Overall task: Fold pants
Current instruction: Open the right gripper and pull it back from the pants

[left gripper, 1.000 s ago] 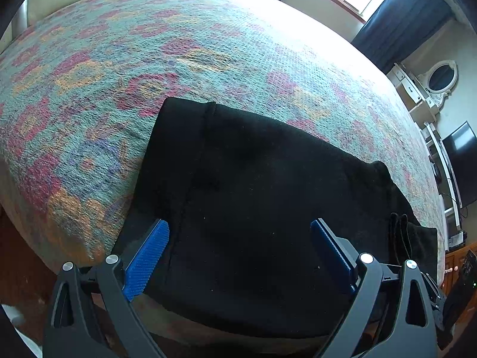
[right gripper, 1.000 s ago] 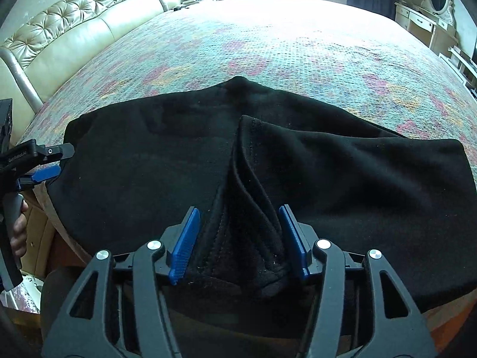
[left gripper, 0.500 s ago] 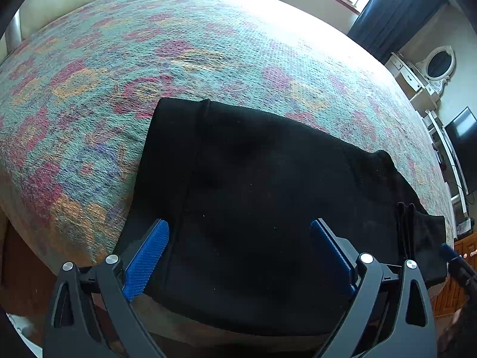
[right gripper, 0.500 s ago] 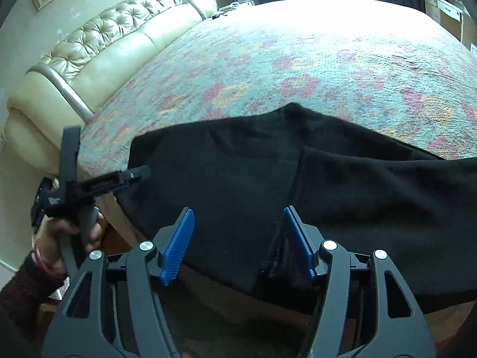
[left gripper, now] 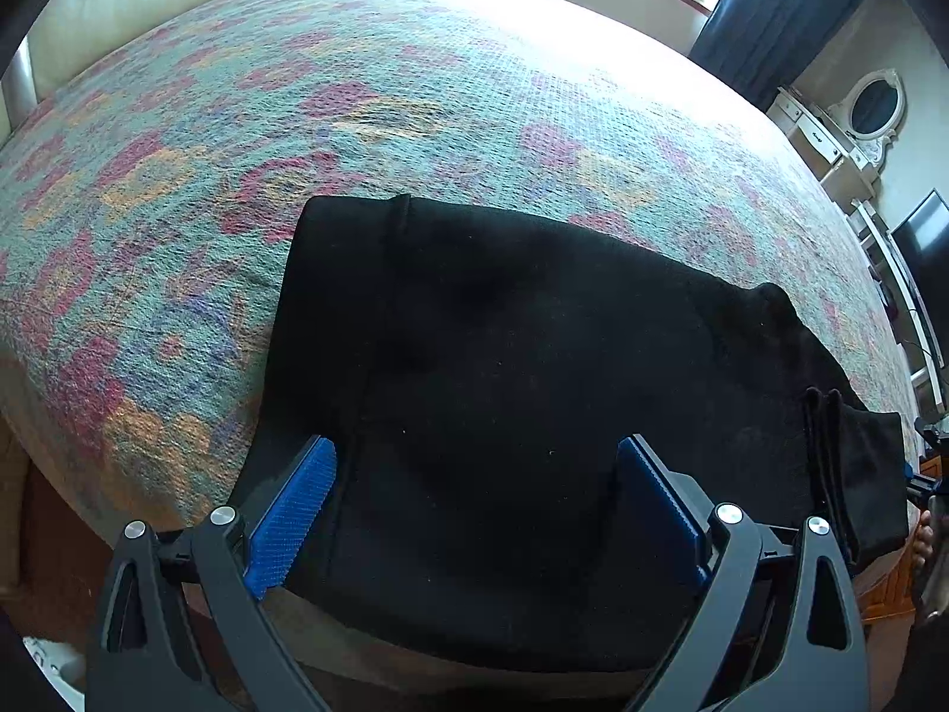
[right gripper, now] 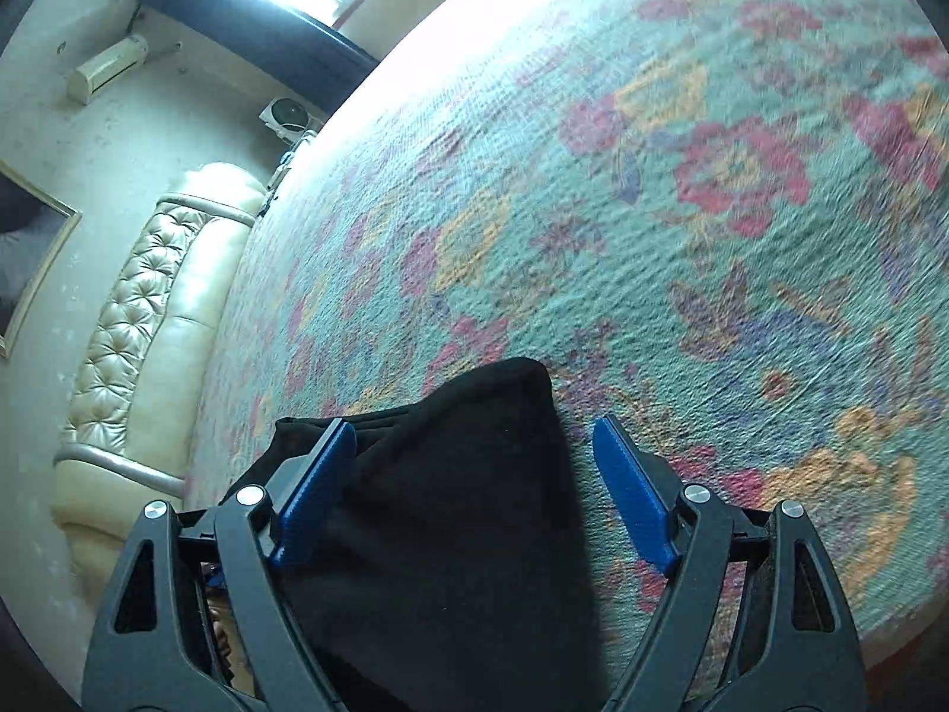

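Black pants (left gripper: 522, 391) lie folded on the flowered bedspread (left gripper: 379, 95) near the bed's front edge. My left gripper (left gripper: 474, 492) is open, its blue pads over the pants' near edge, holding nothing. In the right wrist view the pants (right gripper: 451, 510) show as a dark fold end between the jaws. My right gripper (right gripper: 474, 486) is open over that end of the pants, tilted sharply, with its left pad (right gripper: 314, 486) over the cloth. The right gripper's tip (left gripper: 925, 474) peeks in at the left view's right edge.
A cream tufted headboard (right gripper: 142, 344) stands along the bed's far-left side. A white dresser with an oval mirror (left gripper: 854, 124) and a dark screen (left gripper: 925, 261) stand at the right. Dark curtains (left gripper: 777, 6) hang by the window. The bed's front edge drops to a wooden floor (left gripper: 53, 546).
My right gripper has let go of the bunched cloth, opened wider, and swung and rolled towards the end of the pants. The left gripper has barely moved.
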Demonstrator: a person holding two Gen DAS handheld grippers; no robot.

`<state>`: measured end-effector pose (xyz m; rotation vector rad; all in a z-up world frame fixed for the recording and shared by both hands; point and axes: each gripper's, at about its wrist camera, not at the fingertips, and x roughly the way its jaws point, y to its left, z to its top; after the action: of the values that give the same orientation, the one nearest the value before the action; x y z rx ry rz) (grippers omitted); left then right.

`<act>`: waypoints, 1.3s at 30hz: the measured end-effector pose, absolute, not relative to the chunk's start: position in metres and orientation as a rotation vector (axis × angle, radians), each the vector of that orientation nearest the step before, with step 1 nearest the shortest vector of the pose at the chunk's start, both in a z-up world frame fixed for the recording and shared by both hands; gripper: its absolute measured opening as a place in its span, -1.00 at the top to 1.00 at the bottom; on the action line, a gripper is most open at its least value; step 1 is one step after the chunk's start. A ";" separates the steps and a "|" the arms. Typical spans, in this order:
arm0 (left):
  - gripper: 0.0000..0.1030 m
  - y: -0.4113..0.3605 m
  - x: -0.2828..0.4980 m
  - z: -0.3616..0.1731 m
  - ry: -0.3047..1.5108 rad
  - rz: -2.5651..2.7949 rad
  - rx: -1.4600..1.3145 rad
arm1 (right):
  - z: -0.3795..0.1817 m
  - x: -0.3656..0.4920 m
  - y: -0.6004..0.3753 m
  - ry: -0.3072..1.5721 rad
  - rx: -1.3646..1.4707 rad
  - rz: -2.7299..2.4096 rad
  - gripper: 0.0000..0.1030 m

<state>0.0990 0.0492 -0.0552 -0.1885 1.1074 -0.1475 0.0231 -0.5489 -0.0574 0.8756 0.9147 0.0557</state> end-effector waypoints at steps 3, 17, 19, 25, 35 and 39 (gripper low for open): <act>-0.83 0.050 0.100 -0.056 1.106 -0.149 -0.174 | -0.079 0.031 -0.549 0.944 0.952 0.117 -0.59; -0.83 0.046 0.098 -0.057 1.100 -0.150 -0.155 | -0.104 0.038 -0.555 0.949 1.096 0.114 0.38; -0.83 0.047 0.098 -0.057 1.099 -0.151 -0.154 | -0.106 0.030 -0.560 0.934 1.160 0.154 0.19; -0.83 0.046 0.097 -0.057 1.099 -0.152 -0.150 | -0.109 -0.004 -0.558 0.947 1.210 0.266 -0.06; -0.83 0.043 0.096 -0.057 1.098 -0.150 -0.142 | -0.115 -0.053 -0.549 1.012 1.207 0.306 0.26; -0.83 0.042 0.095 -0.056 1.099 -0.151 -0.135 | -0.124 -0.058 -0.551 1.020 1.224 0.281 0.55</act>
<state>0.0952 0.0420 -0.0564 -0.1346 1.0988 -0.1512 -0.0585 -0.5509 -0.1239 1.2244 1.0197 0.2810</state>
